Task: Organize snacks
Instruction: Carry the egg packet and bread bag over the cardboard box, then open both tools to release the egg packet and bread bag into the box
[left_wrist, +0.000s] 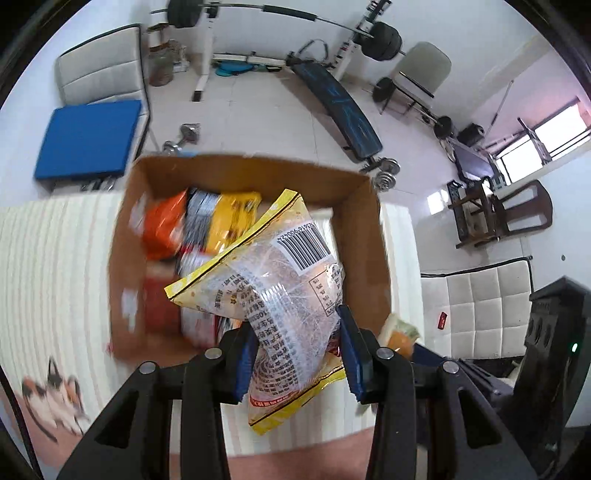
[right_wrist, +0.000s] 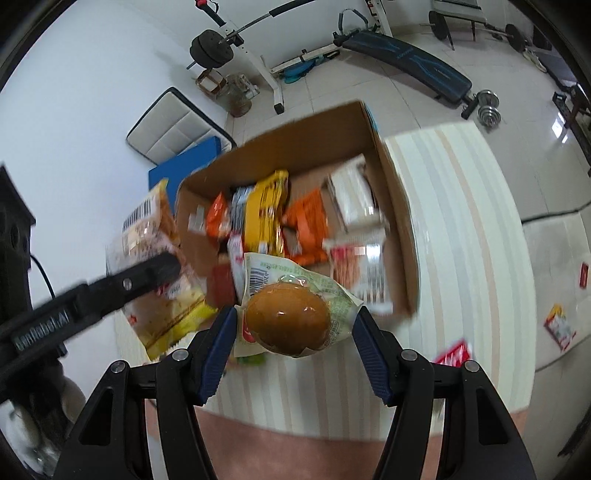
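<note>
Box of snacks on striped table. Left gripper clamped on yellow-edged bag above box's near edge. Right gripper clamped on egg pack, just short of box.

Room: white walls; pale tiled floor. Barbell rack, dark sit-up bench, dumbbells, blue mat, quilted white cushion, dark wooden chair. Bright window, possibly barred.
</note>
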